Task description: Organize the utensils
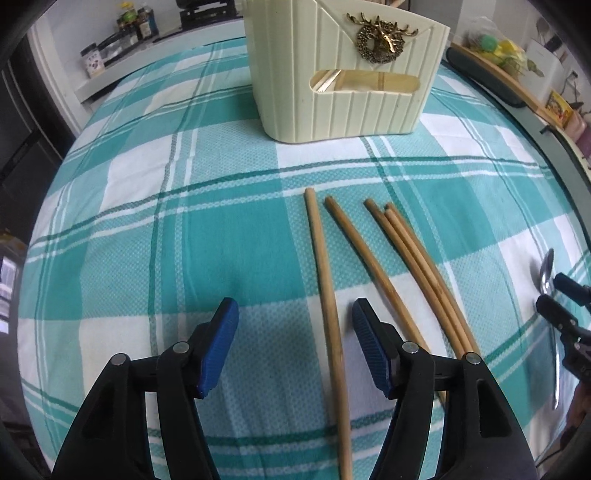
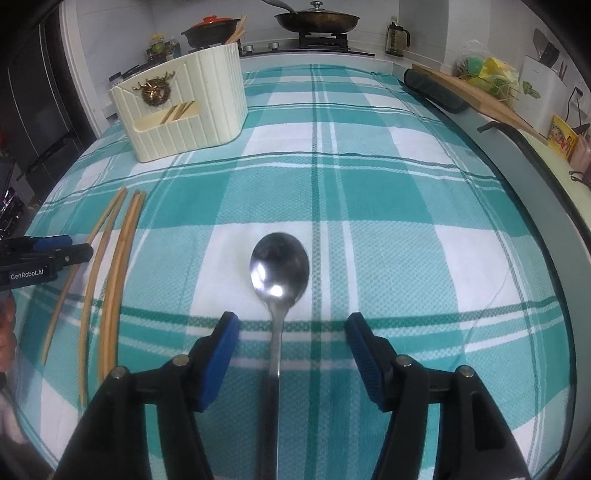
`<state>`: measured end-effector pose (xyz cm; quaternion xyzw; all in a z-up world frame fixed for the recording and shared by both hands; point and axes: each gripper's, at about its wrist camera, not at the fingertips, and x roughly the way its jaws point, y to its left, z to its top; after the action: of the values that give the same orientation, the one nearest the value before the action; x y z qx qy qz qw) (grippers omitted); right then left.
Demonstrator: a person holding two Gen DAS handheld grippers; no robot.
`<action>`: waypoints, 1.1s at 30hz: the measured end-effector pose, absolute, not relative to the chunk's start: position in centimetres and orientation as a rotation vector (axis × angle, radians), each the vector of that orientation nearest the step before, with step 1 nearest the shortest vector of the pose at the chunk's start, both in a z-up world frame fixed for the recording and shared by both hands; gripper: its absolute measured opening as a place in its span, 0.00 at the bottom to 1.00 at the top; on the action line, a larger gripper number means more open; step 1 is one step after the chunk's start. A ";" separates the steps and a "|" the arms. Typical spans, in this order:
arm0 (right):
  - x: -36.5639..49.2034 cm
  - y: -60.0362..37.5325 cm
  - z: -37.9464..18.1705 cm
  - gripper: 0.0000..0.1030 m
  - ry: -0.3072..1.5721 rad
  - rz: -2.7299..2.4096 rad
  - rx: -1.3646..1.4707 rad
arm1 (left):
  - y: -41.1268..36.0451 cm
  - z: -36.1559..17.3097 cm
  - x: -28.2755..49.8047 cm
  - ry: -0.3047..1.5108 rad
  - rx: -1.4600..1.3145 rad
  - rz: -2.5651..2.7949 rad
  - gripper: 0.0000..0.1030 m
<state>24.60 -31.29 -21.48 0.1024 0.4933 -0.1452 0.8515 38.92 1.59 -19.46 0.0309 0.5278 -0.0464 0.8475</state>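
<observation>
Nearest the left wrist camera, the left tongs (image 1: 295, 328) stood spread, their blue ribbed pads (image 1: 221, 343) pressing on nothing; one long, pale wooden chopstick (image 1: 325, 288) lay flat on the cloth between them, closer to the right-hand pad. Just beside it lay a second wooden chopstick (image 1: 364, 258), and beyond that a bundle of three more chopsticks (image 1: 417, 258) lying close together, all of them pointing away from the camera towards the holder. In the right wrist view the right tongs (image 2: 291, 343) were likewise spread, and the handle of a shiny steel spoon (image 2: 279, 266) ran between the pads without touching either; its bowl faced up just ahead of the fingertips. The spoon lay well apart from the chopsticks, which showed at the left edge of that view, with the left tongs reaching in beside them. Everything rested on a teal-and-white checked cloth (image 2: 369, 206) covering the worktop. Farther off stood a cream ribbed plastic utensil holder (image 1: 343, 74) with a gold stag-head ornament (image 1: 382, 37) on its front; through its lower opening some wooden sticks could be seen inside, and more stick tips rose above its rim in the right view. Behind the cloth, a dark frying pan with a lid (image 2: 317, 20) and an orange-lidded pot (image 2: 210, 29) sat on a hob.
</observation>
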 end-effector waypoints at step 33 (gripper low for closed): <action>21.0 -27.9 -8.4 0.35 0.610 -0.208 0.158 | 5.1 -3.0 27.7 0.612 -0.151 -0.167 0.05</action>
<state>21.05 -27.89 -8.40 0.0773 0.2993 -0.1020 0.9455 27.68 5.14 -2.97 -0.0743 0.3007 -0.0818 0.9473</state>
